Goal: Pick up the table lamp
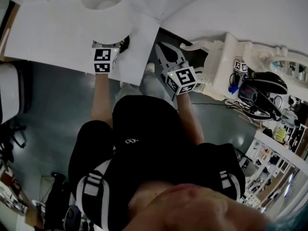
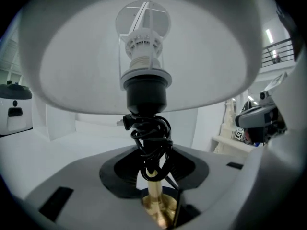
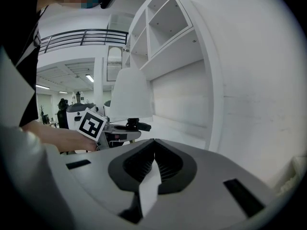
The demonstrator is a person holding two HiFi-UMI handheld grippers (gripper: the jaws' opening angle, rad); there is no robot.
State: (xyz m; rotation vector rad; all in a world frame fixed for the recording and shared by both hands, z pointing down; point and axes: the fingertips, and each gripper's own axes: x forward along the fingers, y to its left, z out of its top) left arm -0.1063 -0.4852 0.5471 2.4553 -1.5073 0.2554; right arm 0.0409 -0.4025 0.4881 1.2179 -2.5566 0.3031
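Lamp (image 1: 103, 6) up over the white table (image 1: 43, 37), left gripper (image 1: 120, 44) pinching its brass stem (image 2: 156, 202) beneath the coiled cord (image 2: 151, 131); right gripper (image 3: 154, 145) pressed together, empty. Top-heavy I'd guess, shade flimsy, stem stiff but slick, so that's the place to grip

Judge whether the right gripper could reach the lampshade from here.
Probably yes: nothing stands between the right gripper and the lampshade; the left gripper holds the stem below, leaving the shade free.
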